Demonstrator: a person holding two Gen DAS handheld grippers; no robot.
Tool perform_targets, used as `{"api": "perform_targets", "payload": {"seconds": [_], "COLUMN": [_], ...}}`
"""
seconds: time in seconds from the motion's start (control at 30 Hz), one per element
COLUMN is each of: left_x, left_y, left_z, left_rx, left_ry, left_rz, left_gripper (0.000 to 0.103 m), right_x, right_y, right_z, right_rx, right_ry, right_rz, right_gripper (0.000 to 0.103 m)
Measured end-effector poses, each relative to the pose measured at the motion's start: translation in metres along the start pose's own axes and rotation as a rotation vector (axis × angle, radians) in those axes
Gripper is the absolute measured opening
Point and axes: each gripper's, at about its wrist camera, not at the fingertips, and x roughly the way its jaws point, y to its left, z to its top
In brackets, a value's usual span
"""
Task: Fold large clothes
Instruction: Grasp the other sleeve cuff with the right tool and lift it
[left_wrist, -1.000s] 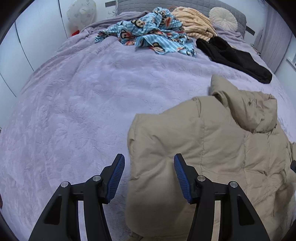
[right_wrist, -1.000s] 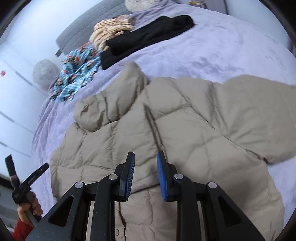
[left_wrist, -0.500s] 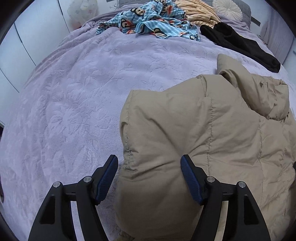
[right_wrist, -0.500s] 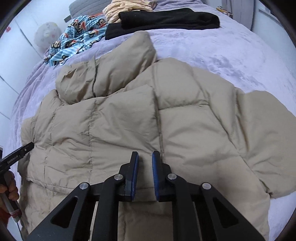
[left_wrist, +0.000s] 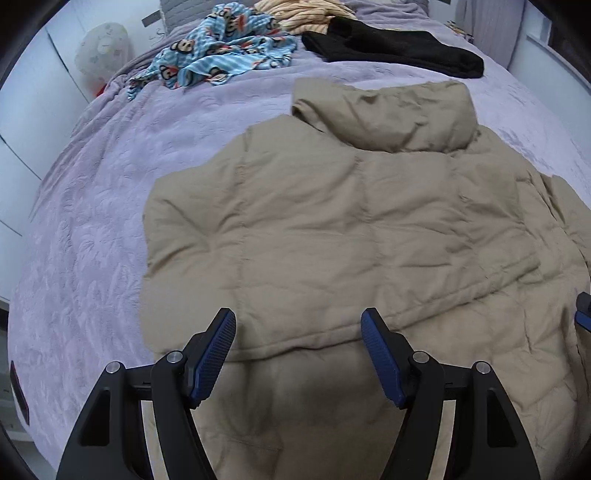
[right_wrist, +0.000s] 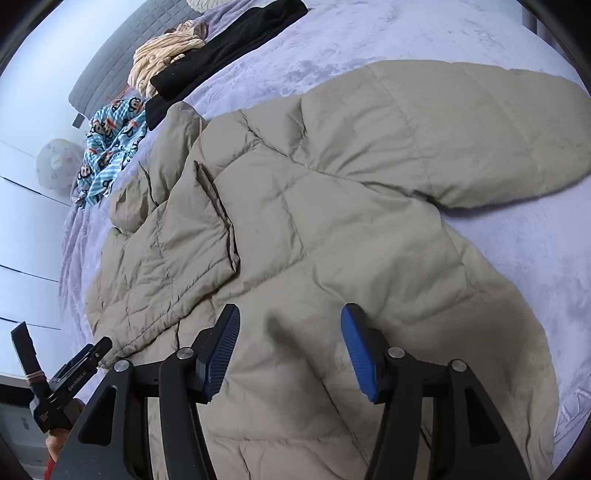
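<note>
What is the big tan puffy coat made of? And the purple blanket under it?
The tan coat looks like thin, matte woven fabric, maybe nylon or polyester, over soft filling: it is stitched into puffy squares and wrinkles finely. The purple blanket looks like plush fleece or velvet: its fuzzy surface shows a pressed leafy pattern and a soft sheen.

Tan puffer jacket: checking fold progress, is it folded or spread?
Partly folded: the tan puffer jacket has one side flap laid over its body, the other sleeve still spread on the bed.
</note>
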Motion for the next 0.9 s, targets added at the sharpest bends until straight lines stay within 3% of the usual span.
{"api": "perform_targets", "payload": {"seconds": [0.2, 0.47, 0.57, 0.63, 0.67, 0.7, 0.8, 0.9], "left_x": [-0.005, -0.013, -0.015, -0.017, -0.018, -0.019, -0.026, -0.025], "left_y": [-0.06, -0.113, -0.13, -0.141, -0.145, -0.151, -0.163, -0.174], "left_z": [-0.008, -0.002, 0.003, 0.006, 0.008, 0.009, 0.014, 0.018], "left_rx": [0.064, 0.076, 0.077, 0.078, 0.079, 0.079, 0.087, 0.102], "left_ry": [0.031, 0.052, 0.056, 0.051, 0.045, 0.036, -0.005, 0.015], "left_rz": [-0.056, -0.084, -0.094, -0.105, -0.105, -0.1, -0.098, -0.092], "left_gripper": [0.072, 0.072, 0.072, 0.072, 0.075, 0.101, 0.103, 0.103], "right_x": [-0.016, -0.044, -0.057, -0.066, -0.069, -0.073, -0.078, -0.08], "right_y": [-0.038, -0.105, -0.137, -0.162, -0.173, -0.184, -0.216, -0.24], "right_z": [-0.001, 0.025, 0.037, 0.044, 0.048, 0.051, 0.06, 0.066], "right_rx": [0.088, 0.202, 0.268, 0.325, 0.35, 0.378, 0.445, 0.509], "right_ry": [-0.015, -0.054, -0.097, -0.123, -0.132, -0.143, -0.164, -0.204], "right_rz": [0.027, 0.03, 0.001, 0.004, 0.005, 0.006, 0.022, 0.05], "right_gripper": [0.064, 0.071, 0.083, 0.083, 0.084, 0.085, 0.086, 0.086]}}
